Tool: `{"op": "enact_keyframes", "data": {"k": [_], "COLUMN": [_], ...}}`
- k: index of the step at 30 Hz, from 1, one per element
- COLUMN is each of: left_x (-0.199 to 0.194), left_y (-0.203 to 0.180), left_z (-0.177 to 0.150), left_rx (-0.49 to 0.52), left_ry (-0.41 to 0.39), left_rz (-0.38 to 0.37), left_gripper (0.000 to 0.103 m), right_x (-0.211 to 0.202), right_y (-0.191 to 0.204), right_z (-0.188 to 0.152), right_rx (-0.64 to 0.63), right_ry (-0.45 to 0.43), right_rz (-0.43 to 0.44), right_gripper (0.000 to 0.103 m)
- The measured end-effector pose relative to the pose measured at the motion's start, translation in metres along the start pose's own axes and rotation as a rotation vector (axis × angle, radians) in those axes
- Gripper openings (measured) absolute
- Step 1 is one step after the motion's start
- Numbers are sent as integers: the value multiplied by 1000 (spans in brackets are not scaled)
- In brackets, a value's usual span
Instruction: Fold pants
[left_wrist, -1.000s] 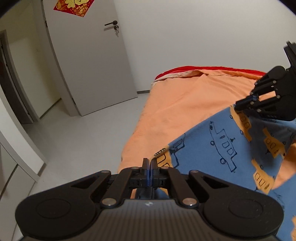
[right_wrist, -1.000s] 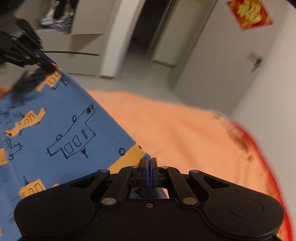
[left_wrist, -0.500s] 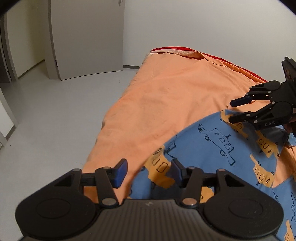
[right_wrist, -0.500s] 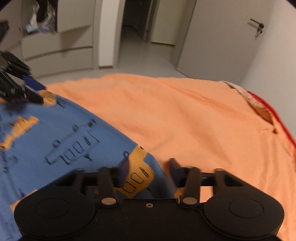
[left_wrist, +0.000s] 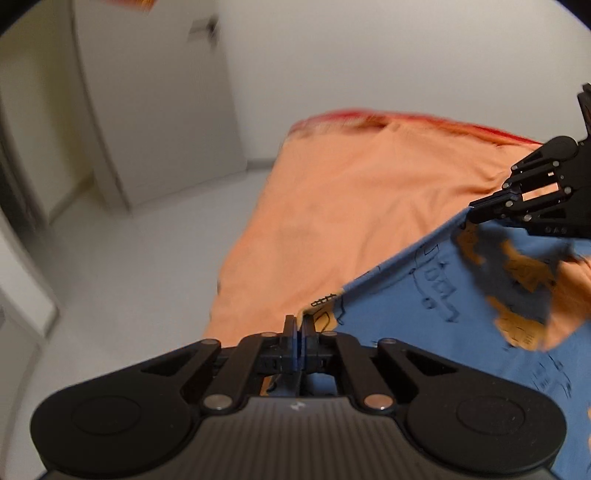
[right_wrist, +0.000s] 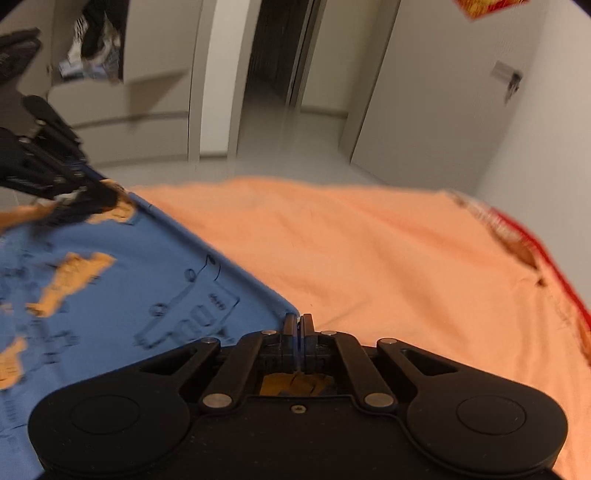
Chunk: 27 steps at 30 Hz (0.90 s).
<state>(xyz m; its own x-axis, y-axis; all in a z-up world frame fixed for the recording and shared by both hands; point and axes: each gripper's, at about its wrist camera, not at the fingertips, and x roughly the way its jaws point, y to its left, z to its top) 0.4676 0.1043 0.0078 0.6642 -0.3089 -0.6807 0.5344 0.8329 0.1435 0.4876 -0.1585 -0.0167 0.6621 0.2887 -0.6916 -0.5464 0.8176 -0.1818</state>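
Pants (left_wrist: 424, 317) blue, stretched over orange bed (left_wrist: 332, 221); left gripper (left_wrist: 297, 325), right gripper (right_wrist: 297, 323) each clamped on an edge

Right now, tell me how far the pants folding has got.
Done: each gripper has an end of one edge of the blue pants. The left gripper and the right gripper are shut on it, their jaws having just closed.
In hand: that edge runs taut between them, above the orange bedspread.
Left: no finished fold shows. The lifted edge still has to be carried over and laid down.
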Motion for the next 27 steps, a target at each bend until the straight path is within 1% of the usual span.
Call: {"op": "enact_keyframes", "data": {"k": [2,5,8,11,15,20,25,27], "left_x": [-30,-69,-100,-115,-120,-121,-121,-121], "left_y": [-16,-46,-78,-107,-134,-153,-156,-158], "left_z": [-9,-30,-56,-82,-112,-140,-162,-170], "left_rx": [80,210,341,438,473,484,498,528], "left_ry": [-80,-163,-201,-202,-181,-164,-151,-154], "left_rz": [0,10,21,15,5,39,58,71], "left_gripper": [0,0,0,0,0,0,0,0], "right_x": [-39,-91,-131,-165,-194,-213,-221,-221], "right_y": [10,30,55,81,119,165,199,209], "right_z": [-12,-32,-55,-81,-115,-147,-161,-164], "right_rx": [-4,-28,-25,-22,-39,-53,-85,-88], "right_ry": [-67,-134,-162,-180,-167,-128,-109,-100], "right_rz": [-12,-25,-26,-37,-52,-47,-60,-60], "right_gripper": [0,0,0,0,0,0,0,0]}}
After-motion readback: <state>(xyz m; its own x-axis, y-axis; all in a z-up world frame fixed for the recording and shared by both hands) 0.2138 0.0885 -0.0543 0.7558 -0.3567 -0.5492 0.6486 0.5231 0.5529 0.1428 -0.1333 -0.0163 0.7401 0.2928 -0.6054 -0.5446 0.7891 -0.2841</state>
